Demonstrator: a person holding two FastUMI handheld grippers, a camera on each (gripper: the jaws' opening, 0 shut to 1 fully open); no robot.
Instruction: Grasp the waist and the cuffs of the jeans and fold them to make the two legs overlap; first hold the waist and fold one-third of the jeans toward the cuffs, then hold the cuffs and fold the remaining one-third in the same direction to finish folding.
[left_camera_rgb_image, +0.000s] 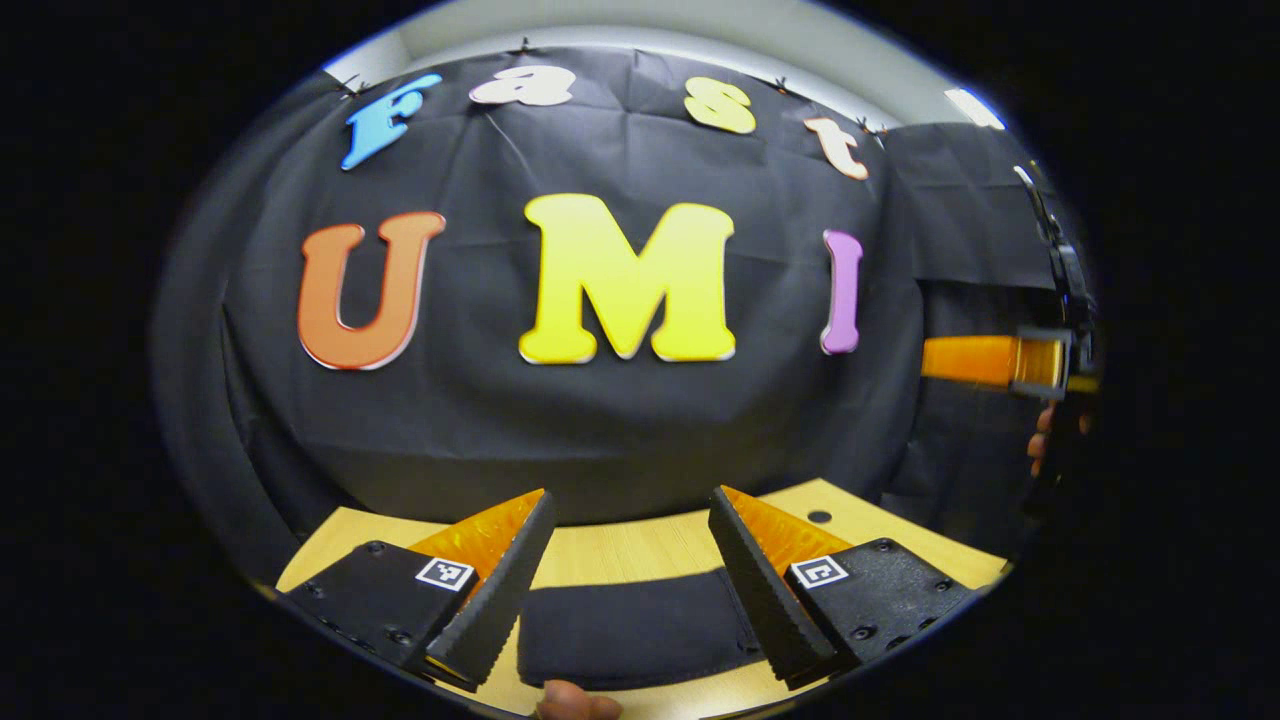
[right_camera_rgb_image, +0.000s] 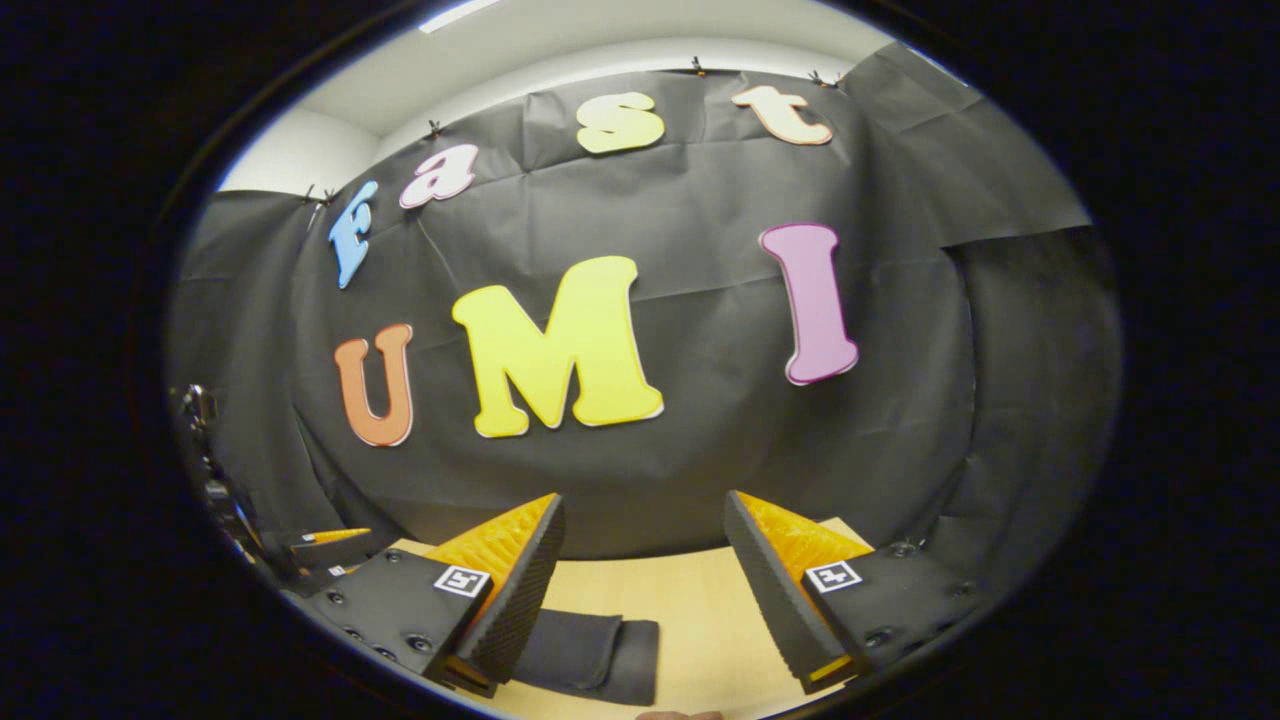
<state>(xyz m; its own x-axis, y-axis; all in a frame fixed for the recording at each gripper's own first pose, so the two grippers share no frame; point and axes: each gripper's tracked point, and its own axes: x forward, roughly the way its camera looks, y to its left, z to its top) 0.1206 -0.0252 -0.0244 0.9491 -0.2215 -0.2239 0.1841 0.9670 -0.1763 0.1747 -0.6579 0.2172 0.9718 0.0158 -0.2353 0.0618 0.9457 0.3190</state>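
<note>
My left gripper (left_camera_rgb_image: 632, 512) spread wide, my right gripper (right_camera_rgb_image: 644, 518) spread wide, both empty, one folded pair of jeans (left_camera_rgb_image: 630, 630) at six o'clock on one wooden table (left_camera_rgb_image: 640, 548).

The jeans (left_camera_rgb_image: 630, 625) lie on the pale wooden worktop (left_camera_rgb_image: 620, 548) as a dark, compact, flat bundle, folded over on themselves into a rough rectangle with rounded corners and a straight far edge. In the right gripper view the jeans (right_camera_rgb_image: 590, 652) show stacked layers at one end, where a folded edge overlaps the layer beneath with a visible seam between them. The cloth looks almost black and smooth, with no loose leg or cuff trailing out from the bundle.
</note>
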